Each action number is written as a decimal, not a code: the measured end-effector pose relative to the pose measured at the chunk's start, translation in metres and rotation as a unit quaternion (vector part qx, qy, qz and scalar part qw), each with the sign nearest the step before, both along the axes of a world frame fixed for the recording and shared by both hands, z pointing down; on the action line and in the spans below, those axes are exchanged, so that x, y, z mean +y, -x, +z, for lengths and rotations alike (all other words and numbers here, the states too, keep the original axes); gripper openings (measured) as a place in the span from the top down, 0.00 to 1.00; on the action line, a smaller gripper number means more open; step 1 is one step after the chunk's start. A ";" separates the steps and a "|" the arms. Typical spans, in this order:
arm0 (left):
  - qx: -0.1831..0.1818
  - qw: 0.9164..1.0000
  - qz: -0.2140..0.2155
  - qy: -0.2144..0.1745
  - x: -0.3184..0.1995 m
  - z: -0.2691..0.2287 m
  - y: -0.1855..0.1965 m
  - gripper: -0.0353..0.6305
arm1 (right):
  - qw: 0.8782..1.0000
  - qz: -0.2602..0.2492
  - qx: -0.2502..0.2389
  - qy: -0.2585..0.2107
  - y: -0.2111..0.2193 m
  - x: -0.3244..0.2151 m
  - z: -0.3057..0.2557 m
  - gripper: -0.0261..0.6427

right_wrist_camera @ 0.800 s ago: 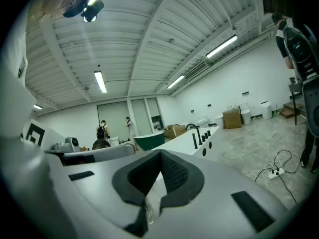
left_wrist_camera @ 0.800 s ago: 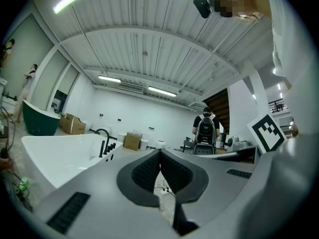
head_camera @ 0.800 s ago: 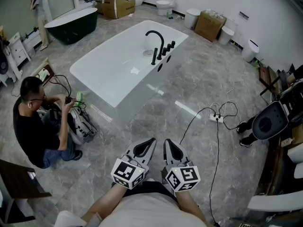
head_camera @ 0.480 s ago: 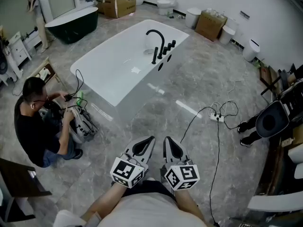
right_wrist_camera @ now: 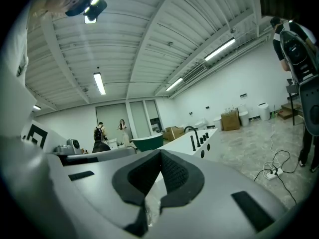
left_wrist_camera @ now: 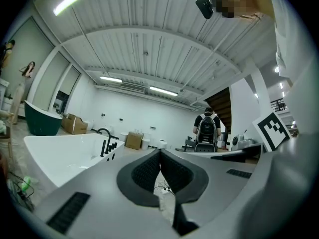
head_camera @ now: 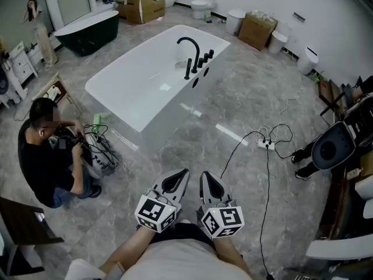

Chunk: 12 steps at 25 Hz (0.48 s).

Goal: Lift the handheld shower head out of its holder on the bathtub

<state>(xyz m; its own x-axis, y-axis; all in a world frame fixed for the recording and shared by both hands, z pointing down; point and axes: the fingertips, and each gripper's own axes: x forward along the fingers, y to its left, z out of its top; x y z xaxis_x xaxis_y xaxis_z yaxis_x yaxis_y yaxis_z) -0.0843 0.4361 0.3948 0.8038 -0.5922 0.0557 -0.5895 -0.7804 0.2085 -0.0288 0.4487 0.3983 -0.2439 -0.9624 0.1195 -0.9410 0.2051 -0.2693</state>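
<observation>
At the bottom centre of the head view, the left gripper [head_camera: 182, 175] and the right gripper [head_camera: 207, 177] sit side by side. Both are smooth grey plastic shells with black ribbed pads. Each carries a cube [head_camera: 156, 213] printed with black-and-white square markers. In its own view the left gripper [left_wrist_camera: 160, 151] has its jaws pressed together with nothing between them. The right gripper [right_wrist_camera: 159, 153] is likewise fully closed and empty.

Beyond them spreads a glossy grey marble-patterned floor [head_camera: 233, 98]. A white power strip [head_camera: 265, 145] on a black cable lies at centre right. At the left edge a person in a black shirt [head_camera: 41, 162] crouches over tangled cords.

Further up, at the centre, stands the long white glossy bathtub [head_camera: 134, 89]. On its right rim, beside an arched black spout [head_camera: 191, 42], the slim black handheld shower head [head_camera: 188, 69] stands upright in its holder, well apart from both grippers. At the top edge sit brown cardboard boxes [head_camera: 143, 7].
</observation>
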 end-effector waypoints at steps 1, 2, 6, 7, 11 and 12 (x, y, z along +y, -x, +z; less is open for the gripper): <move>0.000 1.000 0.000 0.000 0.001 0.001 -0.002 0.93 | 1.000 -0.001 -0.003 -0.003 -0.002 0.002 0.000 0.94; 0.000 1.000 0.000 0.001 0.001 0.001 -0.004 0.93 | 1.000 -0.002 -0.006 -0.005 -0.004 0.003 -0.001 0.94; 0.004 1.000 -0.003 0.000 0.005 0.003 -0.015 0.93 | 1.000 -0.005 0.000 -0.006 -0.016 0.009 0.002 0.94; 0.005 1.000 -0.003 0.000 0.007 0.004 -0.019 0.93 | 1.000 -0.005 0.002 -0.007 -0.020 0.010 0.003 0.94; 0.010 1.000 -0.008 0.005 0.016 0.011 -0.029 0.93 | 1.000 -0.008 -0.006 -0.005 -0.031 0.015 0.009 0.94; 0.009 1.000 -0.010 0.007 0.018 0.012 -0.030 0.93 | 1.000 -0.009 -0.008 -0.004 -0.032 0.016 0.011 0.94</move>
